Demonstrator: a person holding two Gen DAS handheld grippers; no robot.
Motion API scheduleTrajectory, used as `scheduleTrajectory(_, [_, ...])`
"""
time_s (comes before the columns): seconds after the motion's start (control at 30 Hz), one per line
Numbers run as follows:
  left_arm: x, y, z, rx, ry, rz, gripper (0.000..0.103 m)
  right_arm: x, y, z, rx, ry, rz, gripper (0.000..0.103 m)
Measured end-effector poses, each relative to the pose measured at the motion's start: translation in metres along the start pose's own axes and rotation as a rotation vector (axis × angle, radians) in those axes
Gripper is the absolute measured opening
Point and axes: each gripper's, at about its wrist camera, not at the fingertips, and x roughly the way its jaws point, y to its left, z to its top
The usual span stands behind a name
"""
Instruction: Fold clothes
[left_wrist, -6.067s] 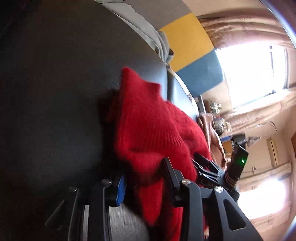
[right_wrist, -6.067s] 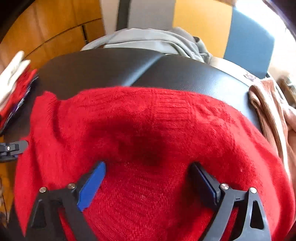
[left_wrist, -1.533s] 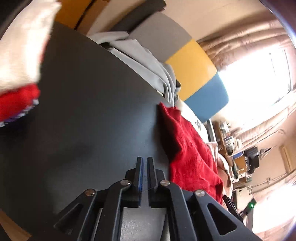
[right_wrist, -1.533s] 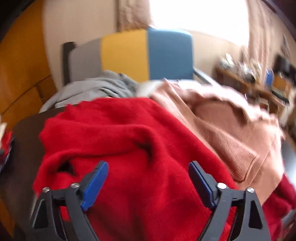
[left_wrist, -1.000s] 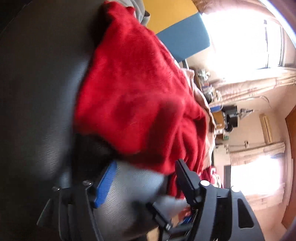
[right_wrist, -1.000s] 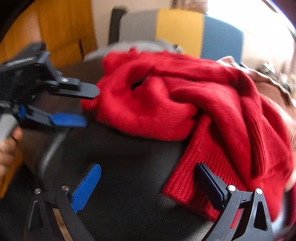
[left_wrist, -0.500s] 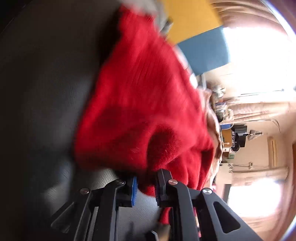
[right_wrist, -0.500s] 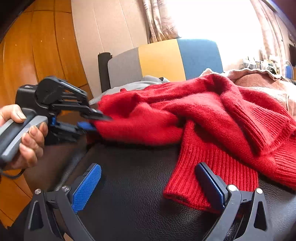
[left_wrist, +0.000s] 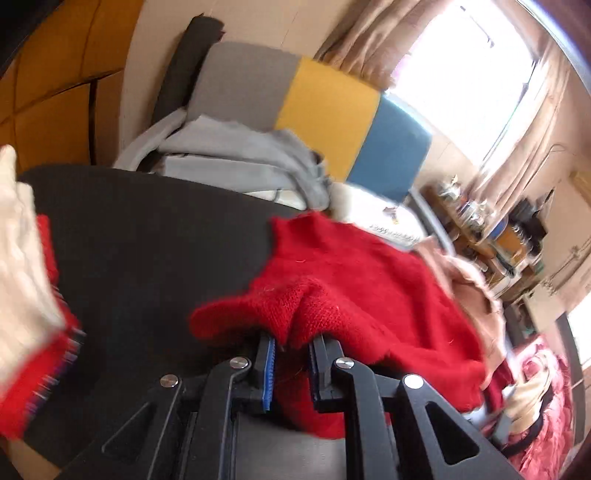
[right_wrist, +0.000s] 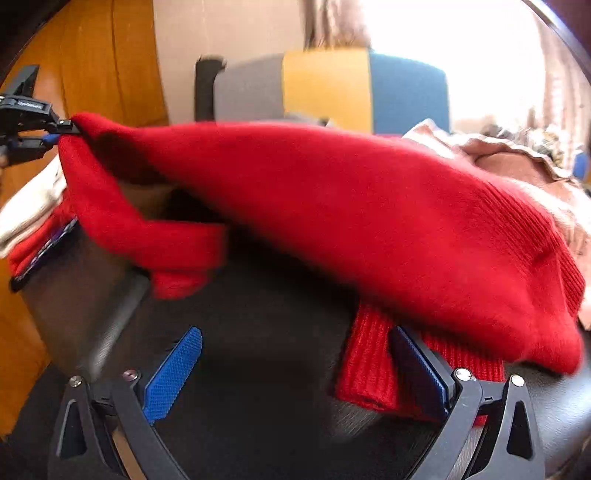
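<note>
**Thin pinch on a stretched sweater**

The red sweater (right_wrist: 369, 221) is held up off the black surface (right_wrist: 266, 332) at one bunched edge, clamped in the left tool (left_wrist: 290, 365). The rest is draped toward the pink garment (right_wrist: 517, 162). The right tool (right_wrist: 295, 365) stands spread, gripping nothing, with a ribbed cuff (right_wrist: 365, 365) against its right finger. The small pinch could slip if the knit is pulled. The hanging sleeve (right_wrist: 162, 247) could be trapped inside a fold.
</note>
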Motion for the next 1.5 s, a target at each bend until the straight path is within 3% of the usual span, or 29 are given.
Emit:
scheduleTrajectory(0.13, [-0.012, 0.047, -0.006, -0.031, 0.103, 0.027, 0.023, -0.018, 0.001, 0.003, 0.071, 0.081, 0.199, 0.103])
scheduleTrajectory(0.23, [-0.026, 0.086, -0.02, -0.158, 0.073, -0.007, 0.025, -0.03, 0.005, -0.001, 0.112, 0.141, 0.363, 0.103])
scheduleTrajectory(0.33, [-0.043, 0.121, -0.055, -0.296, 0.001, -0.052, 0.034, -0.047, 0.028, 0.0, 0.053, 0.181, 0.45, 0.103])
scheduleTrajectory(0.4, [-0.039, 0.128, -0.083, -0.334, 0.015, -0.102, 0.04, -0.056, 0.038, 0.01, -0.01, 0.169, 0.428, 0.103])
scheduleTrajectory(0.5, [-0.014, 0.115, -0.126, -0.331, 0.106, -0.129, 0.049, -0.064, 0.046, 0.036, -0.079, 0.107, 0.395, 0.103])
scheduleTrajectory(0.6, [0.021, 0.095, -0.156, -0.354, 0.206, -0.183, 0.05, -0.058, 0.048, 0.067, -0.191, 0.052, 0.248, 0.103])
scheduleTrajectory(0.63, [0.029, 0.089, -0.16, -0.364, 0.213, -0.192, 0.051, -0.046, 0.046, 0.074, -0.193, 0.083, 0.204, 0.103])
scheduleTrajectory(0.73, [0.041, 0.075, -0.157, -0.39, 0.161, -0.191, 0.058, -0.002, 0.031, 0.079, -0.131, 0.216, 0.152, 0.103])
scheduleTrajectory(0.83, [0.056, 0.081, -0.14, -0.455, 0.125, -0.155, 0.055, 0.004, 0.049, 0.065, -0.09, 0.268, 0.265, 0.103])
scheduleTrajectory(0.87, [0.061, 0.086, -0.131, -0.46, 0.123, -0.121, 0.049, 0.005, 0.056, 0.061, -0.077, 0.285, 0.302, 0.103])
scheduleTrajectory(0.9, [0.065, 0.09, -0.122, -0.465, 0.121, -0.086, 0.027, 0.007, 0.062, 0.056, -0.063, 0.302, 0.34, 0.103])
scheduleTrajectory(0.93, [0.068, 0.093, -0.112, -0.454, 0.116, -0.035, 0.021, 0.009, 0.068, 0.051, -0.049, 0.319, 0.377, 0.103])
scheduleTrajectory(1.03, [0.066, 0.1, -0.077, -0.366, 0.084, 0.171, 0.021, 0.015, 0.087, 0.037, -0.008, 0.369, 0.49, 0.103])
scheduleTrajectory(1.2, [0.016, 0.085, -0.041, -0.215, -0.082, 0.371, 0.022, 0.02, 0.116, 0.019, 0.061, 0.442, 0.687, 0.103])
scheduleTrajectory(1.3, [-0.022, 0.084, -0.04, -0.268, -0.178, 0.382, 0.028, 0.009, 0.123, 0.029, 0.06, 0.423, 0.78, 0.103])
scheduleTrajectory(1.37, [-0.032, 0.075, -0.044, -0.273, -0.195, 0.343, 0.031, 0.0, 0.116, 0.042, 0.047, 0.378, 0.789, 0.103])
scheduleTrajectory(1.5, [0.001, 0.031, -0.055, -0.125, -0.12, 0.25, 0.04, -0.004, 0.081, 0.07, 0.067, 0.271, 0.623, 0.103])
